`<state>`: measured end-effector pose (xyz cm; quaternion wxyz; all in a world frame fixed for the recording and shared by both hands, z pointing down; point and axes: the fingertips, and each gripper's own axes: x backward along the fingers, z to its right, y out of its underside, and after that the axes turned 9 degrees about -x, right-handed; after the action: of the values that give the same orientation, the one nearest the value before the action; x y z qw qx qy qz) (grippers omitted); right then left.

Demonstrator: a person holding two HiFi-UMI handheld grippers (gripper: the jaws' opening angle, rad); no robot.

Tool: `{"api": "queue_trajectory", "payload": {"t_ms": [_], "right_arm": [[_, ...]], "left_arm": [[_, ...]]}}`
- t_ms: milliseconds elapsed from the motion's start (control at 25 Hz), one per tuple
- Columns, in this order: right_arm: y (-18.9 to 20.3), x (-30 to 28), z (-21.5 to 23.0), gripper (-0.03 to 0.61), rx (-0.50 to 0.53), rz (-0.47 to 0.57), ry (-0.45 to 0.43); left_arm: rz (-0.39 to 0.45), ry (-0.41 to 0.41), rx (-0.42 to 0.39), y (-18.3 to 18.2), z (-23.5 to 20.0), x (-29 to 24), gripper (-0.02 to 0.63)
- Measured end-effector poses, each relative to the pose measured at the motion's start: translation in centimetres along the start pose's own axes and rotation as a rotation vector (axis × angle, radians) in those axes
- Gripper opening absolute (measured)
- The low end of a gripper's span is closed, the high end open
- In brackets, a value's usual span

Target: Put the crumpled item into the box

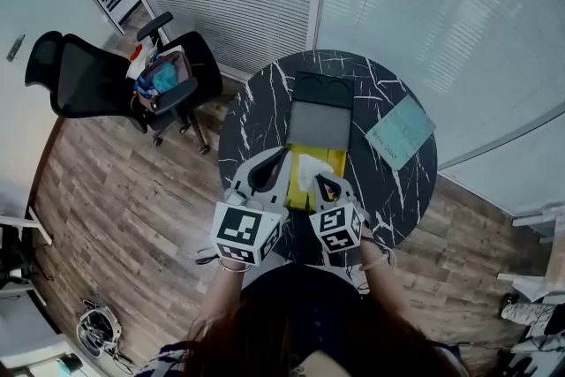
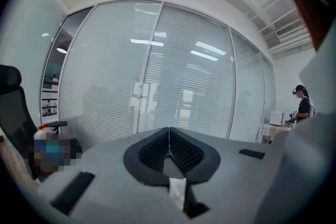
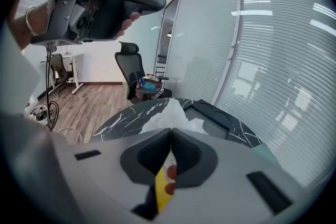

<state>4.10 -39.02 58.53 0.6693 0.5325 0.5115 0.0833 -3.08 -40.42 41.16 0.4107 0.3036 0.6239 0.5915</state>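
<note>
White crumpled paper (image 1: 310, 168) lies on a yellow packet (image 1: 334, 162) on the round black marble table (image 1: 256, 115). Just beyond it stands an open black box (image 1: 321, 124) with a grey inside and its lid folded back. My left gripper (image 1: 282, 156) is shut at the packet's left edge, and in its own view the left gripper (image 2: 169, 131) points up at the glass wall. My right gripper (image 1: 320, 181) is shut over the packet's near side. In the right gripper view the paper (image 3: 170, 115) sits just past the right gripper (image 3: 171, 131). A yellow sliver with red dots shows behind the pads.
A teal notebook (image 1: 401, 131) lies at the table's right. A black office chair (image 1: 106, 75) with things on its seat stands on the wood floor at left. Glass walls with blinds close off the far side. The other gripper (image 3: 100, 2), held in a hand, hangs high left in the right gripper view.
</note>
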Motion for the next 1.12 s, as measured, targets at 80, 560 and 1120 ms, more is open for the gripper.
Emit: {"api": "queue_trajectory", "payload": {"t_ms": [80,560,1120], "right_arm": [[0.5,-0.5,0.3,0.026,-0.015,-0.014,-0.002],[3.9,-4.1,0.2,0.026,-0.017,-0.121,-0.049],[7.2,-7.9,0.0,0.026,0.004,-0.232,-0.086]], "left_arm": [[-0.005,-0.002,0.004,0.2,-0.1,-0.2,0.028],[-0.043,-0.014,0.032,1.6,-1.3,-1.0,0.028],[-0.074,-0.033,0.052,2.8,-2.5,-1.5,0.028]]}}
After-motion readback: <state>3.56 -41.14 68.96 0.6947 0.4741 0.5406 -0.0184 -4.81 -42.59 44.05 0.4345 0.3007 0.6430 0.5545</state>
